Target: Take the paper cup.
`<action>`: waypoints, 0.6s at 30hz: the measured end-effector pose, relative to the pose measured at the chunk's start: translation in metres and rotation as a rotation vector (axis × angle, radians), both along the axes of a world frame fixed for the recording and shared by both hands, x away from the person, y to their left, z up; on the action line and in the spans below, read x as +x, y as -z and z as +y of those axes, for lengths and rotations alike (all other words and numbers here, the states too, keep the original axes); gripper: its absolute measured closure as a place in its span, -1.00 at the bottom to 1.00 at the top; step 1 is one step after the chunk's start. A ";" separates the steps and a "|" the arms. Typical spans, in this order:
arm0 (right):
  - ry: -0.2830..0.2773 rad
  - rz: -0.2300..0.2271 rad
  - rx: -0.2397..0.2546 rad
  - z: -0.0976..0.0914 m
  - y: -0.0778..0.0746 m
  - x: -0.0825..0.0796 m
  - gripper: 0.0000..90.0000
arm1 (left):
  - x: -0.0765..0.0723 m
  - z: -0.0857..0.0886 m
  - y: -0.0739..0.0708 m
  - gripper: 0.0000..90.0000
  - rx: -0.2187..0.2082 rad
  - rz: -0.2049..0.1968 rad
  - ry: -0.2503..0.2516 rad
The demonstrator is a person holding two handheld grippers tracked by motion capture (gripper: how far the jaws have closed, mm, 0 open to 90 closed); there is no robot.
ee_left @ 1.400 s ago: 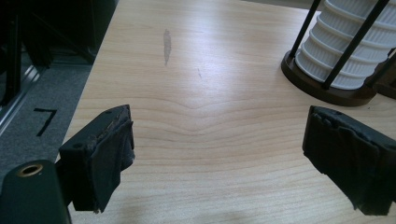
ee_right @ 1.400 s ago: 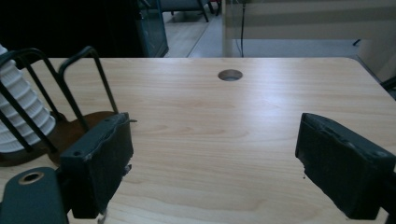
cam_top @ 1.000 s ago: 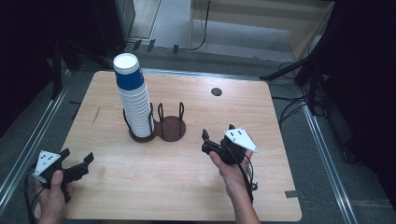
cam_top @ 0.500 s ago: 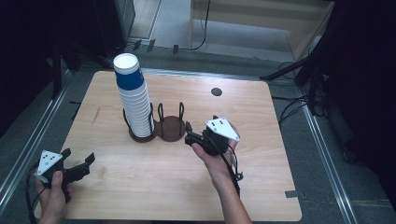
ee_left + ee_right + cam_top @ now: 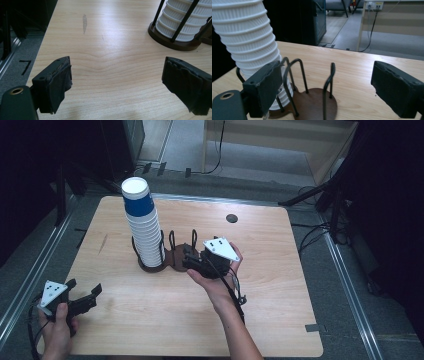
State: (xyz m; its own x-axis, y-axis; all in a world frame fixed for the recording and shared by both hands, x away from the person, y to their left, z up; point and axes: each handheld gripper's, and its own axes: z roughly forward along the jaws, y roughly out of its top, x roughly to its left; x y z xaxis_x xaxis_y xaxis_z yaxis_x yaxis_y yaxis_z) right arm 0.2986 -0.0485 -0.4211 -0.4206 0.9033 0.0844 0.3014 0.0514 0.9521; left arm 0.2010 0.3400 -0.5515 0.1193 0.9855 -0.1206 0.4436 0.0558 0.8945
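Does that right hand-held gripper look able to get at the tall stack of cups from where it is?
Probably yes. The right hand-held gripper is open beside the cup stack, though the holder's wire posts stand between them low down.

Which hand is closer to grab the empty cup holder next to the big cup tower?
The right one, probably. The right hand-held gripper sits open just beside the empty wire cup holder, pointing at it. The left hand-held gripper is open too, but lies near the table's front left corner, beyond the cup stack.
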 end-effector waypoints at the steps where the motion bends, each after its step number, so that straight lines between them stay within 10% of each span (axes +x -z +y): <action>1: -0.004 0.002 0.007 0.004 -0.002 0.001 -0.77 | 0.000 0.000 0.000 -0.78 0.002 0.000 0.002; 18: -0.038 -0.013 0.025 0.034 -0.014 0.008 -0.75 | 0.001 -0.001 0.000 -0.78 0.012 0.011 -0.003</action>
State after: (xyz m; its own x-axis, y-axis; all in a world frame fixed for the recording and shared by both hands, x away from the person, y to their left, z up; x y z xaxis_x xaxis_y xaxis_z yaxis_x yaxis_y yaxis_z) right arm 0.3068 -0.0149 -0.4075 -0.4561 0.8842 0.1007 0.2872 0.0391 0.9571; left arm 0.2022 0.3385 -0.5514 0.1153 0.9873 -0.1095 0.4532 0.0458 0.8902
